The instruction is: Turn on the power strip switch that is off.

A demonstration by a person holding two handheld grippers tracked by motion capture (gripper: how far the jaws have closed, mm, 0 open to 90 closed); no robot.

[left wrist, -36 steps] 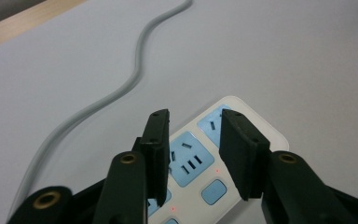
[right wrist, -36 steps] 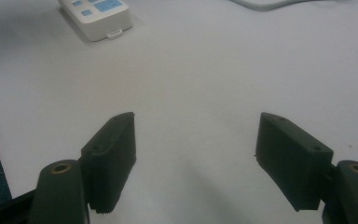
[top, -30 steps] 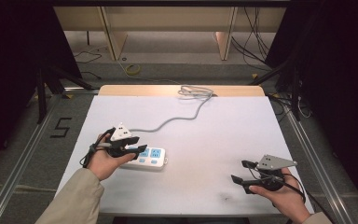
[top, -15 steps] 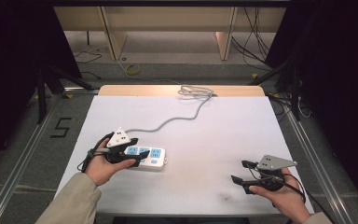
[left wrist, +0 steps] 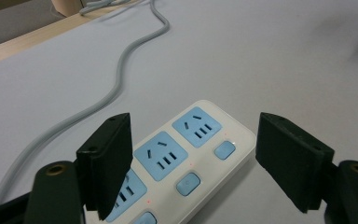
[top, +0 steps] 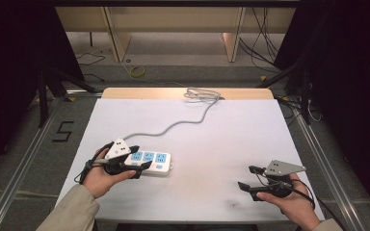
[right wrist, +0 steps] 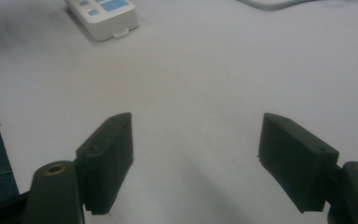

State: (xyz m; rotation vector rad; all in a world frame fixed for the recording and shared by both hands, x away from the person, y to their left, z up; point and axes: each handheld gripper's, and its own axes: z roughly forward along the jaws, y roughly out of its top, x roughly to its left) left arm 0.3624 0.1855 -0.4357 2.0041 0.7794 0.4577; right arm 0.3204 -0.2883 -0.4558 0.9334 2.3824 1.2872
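A white power strip (top: 150, 162) with three blue sockets lies at the table's front left. Its grey cable (top: 183, 122) snakes to a coil (top: 202, 94) at the far edge. My left gripper (top: 139, 158) is open at the strip's left end, one jaw on each side of it. In the left gripper view the power strip (left wrist: 191, 149) lies between the wide jaws of the left gripper (left wrist: 193, 158), with the cable (left wrist: 121, 74) running off beyond. My right gripper (top: 249, 177) is open and holds nothing at the front right. Its own view shows the right gripper (right wrist: 196, 158) over bare table, with the strip's end (right wrist: 105, 16) far off.
The white table top (top: 231, 139) ends in a wooden strip (top: 125, 93) at the far side. Metal rails run along both sides, and a "5" (top: 63, 131) is marked on the floor at left. A faint dark smudge (top: 231, 204) sits near the front edge.
My left gripper has sunk a little and closed in on the strip's left end. The right gripper and the strip have stayed where they were.
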